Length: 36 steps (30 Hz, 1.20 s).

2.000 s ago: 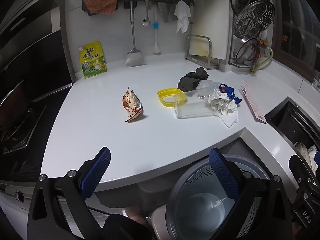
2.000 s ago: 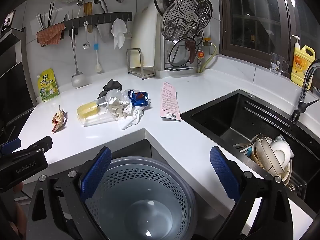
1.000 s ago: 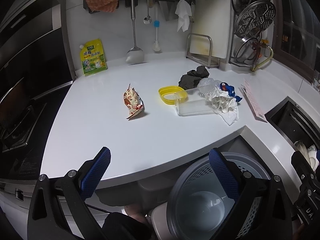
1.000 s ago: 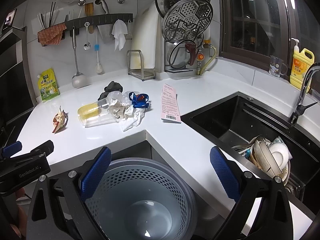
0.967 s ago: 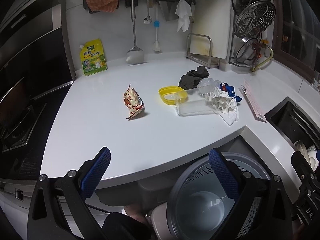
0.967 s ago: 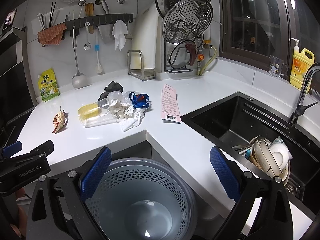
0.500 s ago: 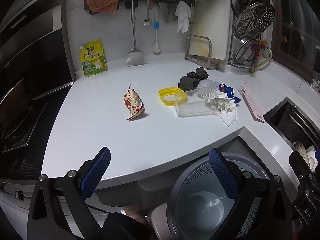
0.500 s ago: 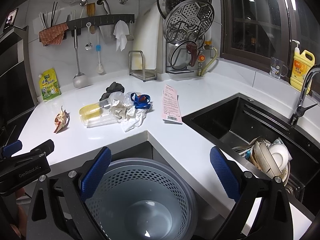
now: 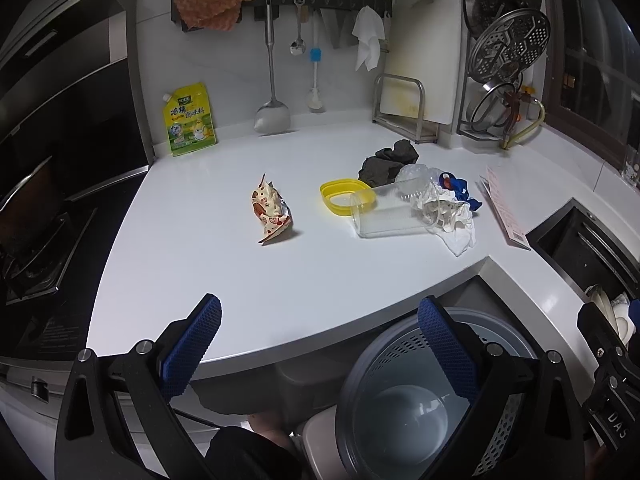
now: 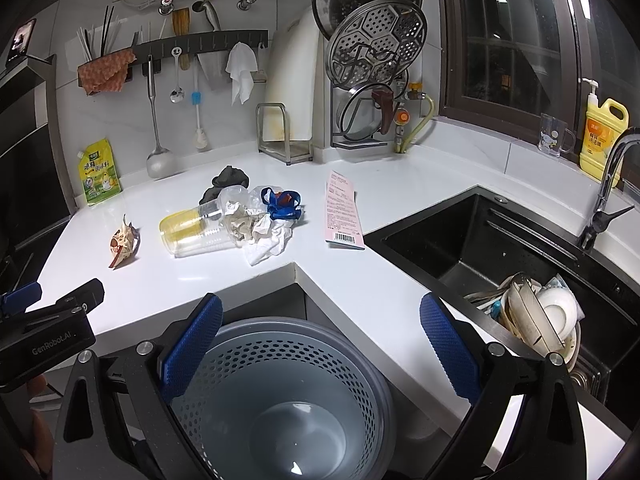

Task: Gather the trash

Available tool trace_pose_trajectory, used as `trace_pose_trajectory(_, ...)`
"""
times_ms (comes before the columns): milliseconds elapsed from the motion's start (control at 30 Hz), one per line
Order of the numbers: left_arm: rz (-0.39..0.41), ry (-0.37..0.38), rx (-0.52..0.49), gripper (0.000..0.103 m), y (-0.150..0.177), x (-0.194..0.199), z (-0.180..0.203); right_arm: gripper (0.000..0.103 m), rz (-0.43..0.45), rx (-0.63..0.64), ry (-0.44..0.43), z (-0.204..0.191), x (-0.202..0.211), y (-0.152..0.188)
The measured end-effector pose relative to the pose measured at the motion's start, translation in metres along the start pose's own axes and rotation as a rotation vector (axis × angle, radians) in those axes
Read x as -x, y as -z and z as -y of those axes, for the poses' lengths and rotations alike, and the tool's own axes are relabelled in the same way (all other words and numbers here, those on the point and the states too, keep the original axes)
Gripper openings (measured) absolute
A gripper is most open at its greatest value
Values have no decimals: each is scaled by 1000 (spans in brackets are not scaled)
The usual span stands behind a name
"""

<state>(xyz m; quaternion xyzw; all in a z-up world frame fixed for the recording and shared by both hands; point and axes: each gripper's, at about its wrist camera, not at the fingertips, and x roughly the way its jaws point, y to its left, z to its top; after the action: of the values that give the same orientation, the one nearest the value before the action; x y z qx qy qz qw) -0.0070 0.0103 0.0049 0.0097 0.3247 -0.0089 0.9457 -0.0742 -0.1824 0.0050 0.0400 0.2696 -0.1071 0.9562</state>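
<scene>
Trash [image 9: 416, 204] lies on the counter [image 9: 240, 272] ahead of my left gripper [image 9: 320, 340] and right gripper [image 10: 320, 340], both spread wide, empty, above the bin [image 10: 280, 400].

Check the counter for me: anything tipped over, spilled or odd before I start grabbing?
The clear plastic container lies on its side, its yellow lid off beside its open mouth. Crumpled tissue is heaped against its other end. No spill visible.

White corner countertop [image 10: 400, 184], black sink [image 10: 480, 240], dark window [image 10: 508, 40], tiled wall [image 9: 240, 80].
</scene>
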Motion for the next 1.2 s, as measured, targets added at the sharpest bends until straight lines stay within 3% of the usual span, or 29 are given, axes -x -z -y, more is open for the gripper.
trace_pose_trajectory(1200, -4, 4, -5, 97, 1, 0, 2, 94, -2, -3, -5, -1, 0, 1)
